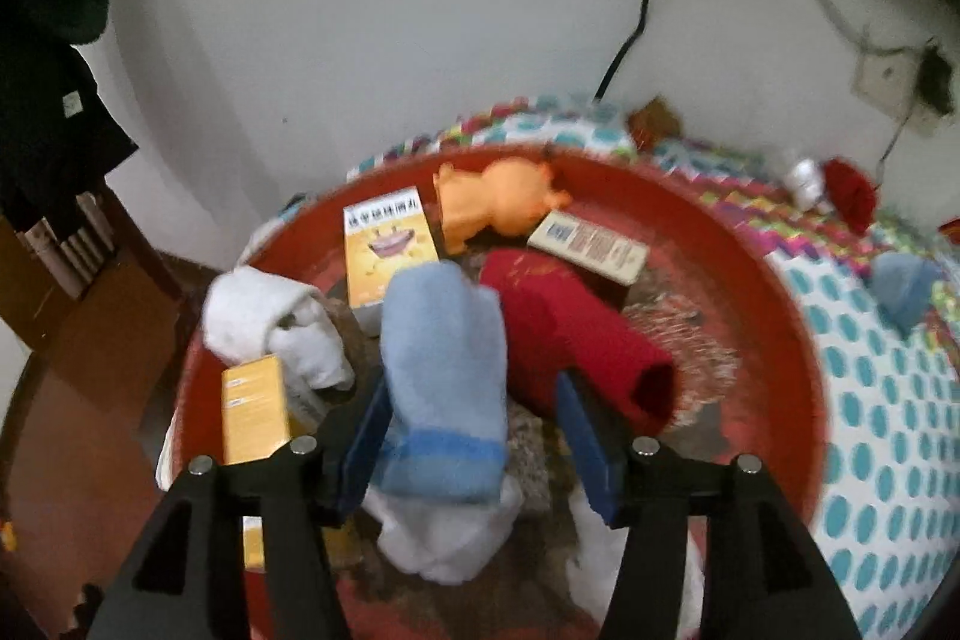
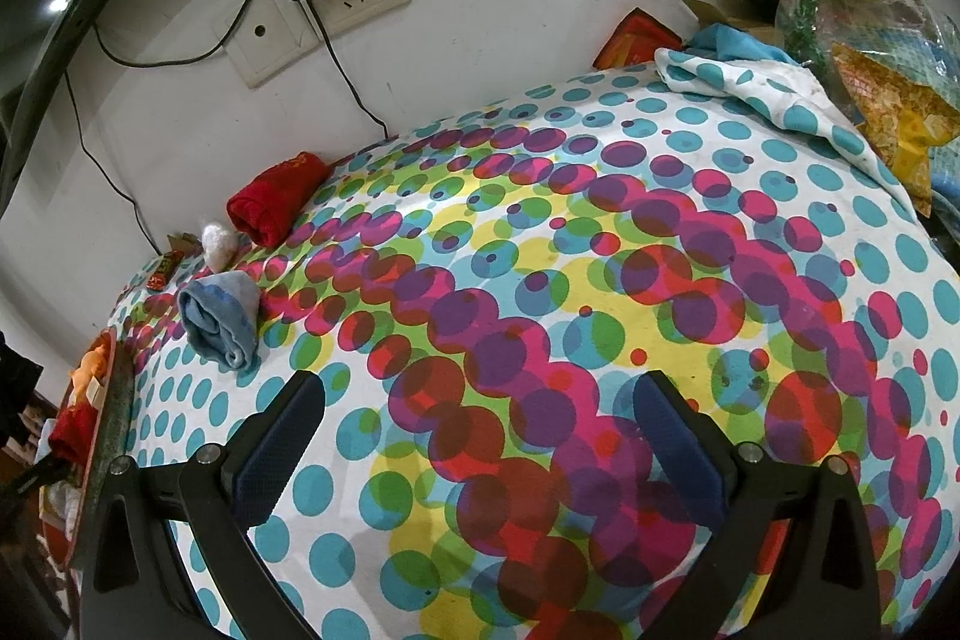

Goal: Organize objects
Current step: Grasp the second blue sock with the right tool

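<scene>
Several things already lay in the red basin (image 1: 774,292): white socks (image 1: 270,328), yellow boxes (image 1: 387,244), an orange toy (image 1: 498,205), a red roll (image 1: 576,334). My left gripper (image 1: 474,436) stood half open around the blue sock (image 1: 444,376); the left pad (image 1: 366,442) was just beside it, the right one apart, so I judged it released. Still left on the dotted cloth (image 2: 600,280): a blue roll (image 2: 219,319), a white wad (image 2: 217,241), a red towel (image 2: 276,202). My right gripper (image 2: 480,460) hung wide open, empty.
</scene>
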